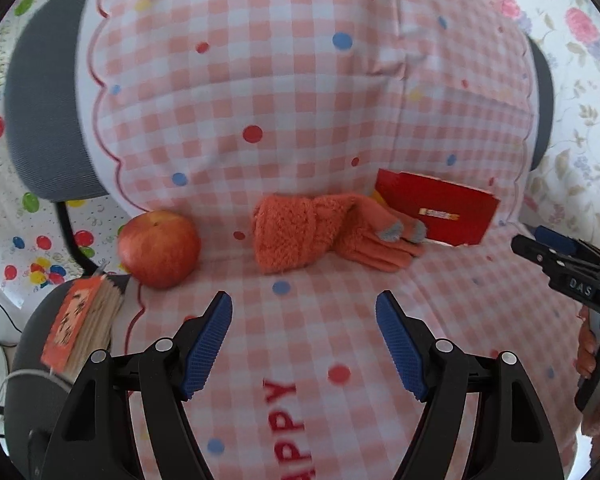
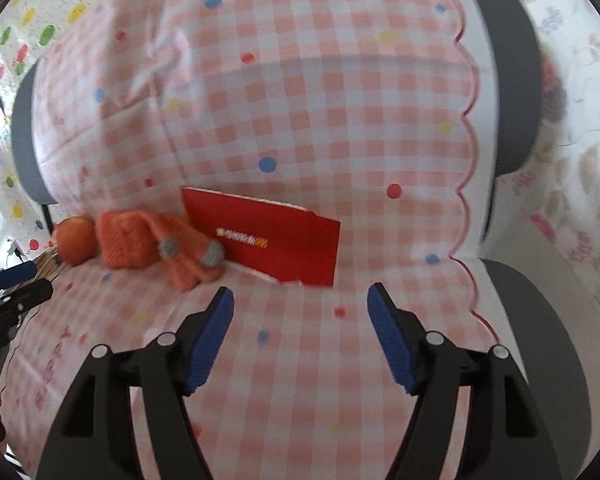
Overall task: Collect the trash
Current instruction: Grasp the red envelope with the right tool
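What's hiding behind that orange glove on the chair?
Behind the orange glove a red envelope leans against the checked cloth. The glove's grey fingertips cover its lower left corner, with a bit of yellow showing there. What that yellow thing is cannot be told.

A pink checked cloth (image 1: 300, 92) is draped over a grey chair (image 1: 44, 120). On the seat, a fluffy orange knitted glove (image 1: 320, 232) is set centrally, with a round red apple (image 1: 160, 248) at nine o'clock and a flat red card packet (image 1: 440, 208), leant against the backrest, at two o'clock. A small orange-covered paper booklet (image 1: 80, 328) lies at the apple's seven o'clock.
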Motion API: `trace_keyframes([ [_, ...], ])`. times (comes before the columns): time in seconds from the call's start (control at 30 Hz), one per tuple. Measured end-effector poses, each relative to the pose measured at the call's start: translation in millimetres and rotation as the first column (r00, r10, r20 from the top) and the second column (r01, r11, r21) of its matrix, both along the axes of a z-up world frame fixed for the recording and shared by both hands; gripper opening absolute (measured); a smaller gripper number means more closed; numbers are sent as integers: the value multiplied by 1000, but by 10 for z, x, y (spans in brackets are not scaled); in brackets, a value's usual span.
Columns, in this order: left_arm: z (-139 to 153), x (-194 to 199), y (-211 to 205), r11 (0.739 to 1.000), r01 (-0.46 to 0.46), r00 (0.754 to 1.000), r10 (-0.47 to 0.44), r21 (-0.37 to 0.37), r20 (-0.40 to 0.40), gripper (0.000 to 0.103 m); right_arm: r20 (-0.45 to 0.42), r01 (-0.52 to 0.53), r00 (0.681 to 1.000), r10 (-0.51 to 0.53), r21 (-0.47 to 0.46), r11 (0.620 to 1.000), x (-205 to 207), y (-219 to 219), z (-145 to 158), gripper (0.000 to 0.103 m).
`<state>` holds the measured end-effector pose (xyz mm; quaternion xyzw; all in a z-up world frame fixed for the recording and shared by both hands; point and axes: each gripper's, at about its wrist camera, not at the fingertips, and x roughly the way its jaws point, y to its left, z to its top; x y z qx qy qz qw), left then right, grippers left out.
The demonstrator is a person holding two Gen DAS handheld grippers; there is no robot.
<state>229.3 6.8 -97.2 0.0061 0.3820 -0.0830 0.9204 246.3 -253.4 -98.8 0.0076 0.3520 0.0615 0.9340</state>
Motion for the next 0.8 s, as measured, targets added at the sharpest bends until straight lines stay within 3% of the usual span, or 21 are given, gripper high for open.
trace_keyframes([
  [0.07,-50,100,-18,1000,-2,1000,2,0,-10,75,-9,-9,1000,9,7,1000,190,-6,-73,75],
  [0.27,-181,264,-13,1000,-27,999,26,-4,-44,75,-35,-46,998,47,22,999,629,-8,-252,80],
  [0.4,-206,257,-5,1000,-29,998,29,-4,-51,75,-59,-83,994,91,129,988,849,-86,-315,79],
  [0.5,-196,243,38,999,-33,998,33,8,-48,75,-58,-129,989,138,139,982,831,-51,-248,56],
  [0.6,-180,240,99,999,-33,999,34,29,-41,75,-48,-197,978,201,88,976,580,85,-157,49],
  [0.67,-172,256,134,998,-35,999,36,53,-31,75,-38,-243,969,245,42,969,358,221,-105,36],
  [0.73,-163,282,172,997,-37,999,39,61,-25,75,-32,-259,966,258,-19,966,164,327,-66,10],
  [0.8,-156,313,201,998,-37,999,39,59,-21,75,-28,-264,964,263,-43,964,18,405,-40,3],
])
